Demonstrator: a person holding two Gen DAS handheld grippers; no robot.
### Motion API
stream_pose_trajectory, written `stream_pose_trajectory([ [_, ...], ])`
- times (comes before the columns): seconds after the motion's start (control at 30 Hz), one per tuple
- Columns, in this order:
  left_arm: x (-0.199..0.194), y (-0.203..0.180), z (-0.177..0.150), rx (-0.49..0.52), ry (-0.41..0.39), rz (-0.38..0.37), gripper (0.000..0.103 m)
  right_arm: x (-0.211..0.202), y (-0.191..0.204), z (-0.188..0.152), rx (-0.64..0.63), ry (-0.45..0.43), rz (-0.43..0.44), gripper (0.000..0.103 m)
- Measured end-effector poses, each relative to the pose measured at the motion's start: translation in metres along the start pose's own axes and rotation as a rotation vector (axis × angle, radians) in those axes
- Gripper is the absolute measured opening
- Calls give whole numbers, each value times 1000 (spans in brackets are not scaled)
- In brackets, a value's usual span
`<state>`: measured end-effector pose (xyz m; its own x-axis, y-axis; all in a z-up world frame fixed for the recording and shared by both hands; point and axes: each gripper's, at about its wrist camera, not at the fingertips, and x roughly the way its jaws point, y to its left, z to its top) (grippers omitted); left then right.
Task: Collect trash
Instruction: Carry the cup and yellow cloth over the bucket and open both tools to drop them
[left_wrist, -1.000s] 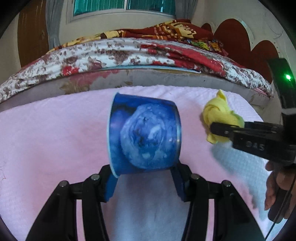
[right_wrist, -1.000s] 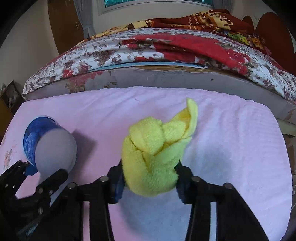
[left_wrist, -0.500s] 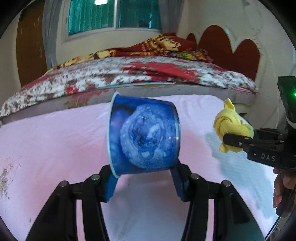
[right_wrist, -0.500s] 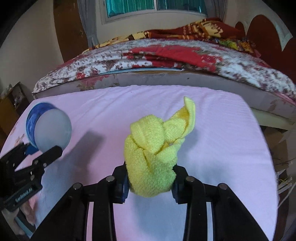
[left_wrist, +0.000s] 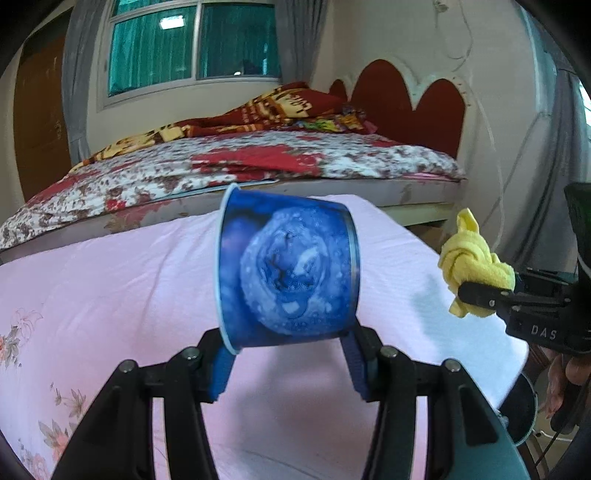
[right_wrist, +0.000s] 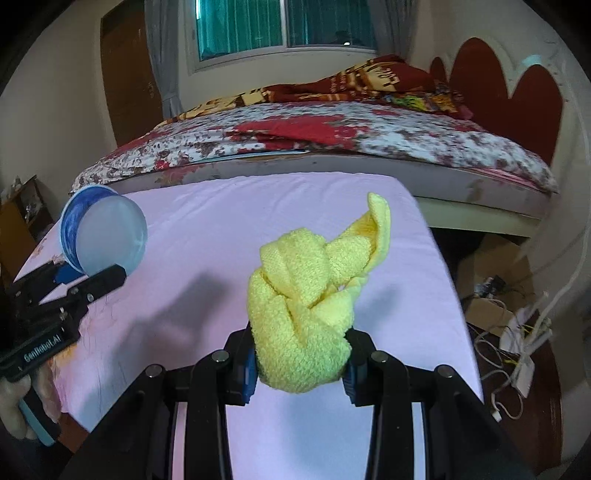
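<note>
- Trash items: 2 are in hand, a blue paper cup (left_wrist: 286, 273) and a knotted yellow cloth (right_wrist: 306, 302).
- Blue paper cup: it lies on its side between the fingers (left_wrist: 218, 373) of the left gripper (left_wrist: 288, 365), rim to the left, base to the right. The fingers are clenched on its wall. It is held clear above the pink-covered bench (left_wrist: 110, 280).
- Yellow cloth: the right gripper (right_wrist: 299, 365) grasps it at its lower bulge, with the fingers closed tight on the fabric. A loose tail stands up and to the right. It is also off the bench surface.
- Step in hand, as judged: transport. Both pick-ups are complete and both items are carried towards the right edge of the bench.
- Receptacle: a dark round object (left_wrist: 522, 410) shows below the right bench edge in the left wrist view; whether it is a bin cannot be told.
- Next move calls for: locating the receptacle, bringing each gripper above its opening in turn, then releasing the fingers.
- Caution: the cup wall is thin; added squeeze may crush it.
</note>
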<state>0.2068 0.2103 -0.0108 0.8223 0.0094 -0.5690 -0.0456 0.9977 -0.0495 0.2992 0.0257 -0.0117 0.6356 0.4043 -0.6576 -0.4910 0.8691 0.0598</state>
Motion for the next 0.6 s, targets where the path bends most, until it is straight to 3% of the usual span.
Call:
stream_pose_trajectory([
  [0.6,-53,-96,-36,91,-31,-105,53,-128,-82,-106,100,-43,-133,38],
])
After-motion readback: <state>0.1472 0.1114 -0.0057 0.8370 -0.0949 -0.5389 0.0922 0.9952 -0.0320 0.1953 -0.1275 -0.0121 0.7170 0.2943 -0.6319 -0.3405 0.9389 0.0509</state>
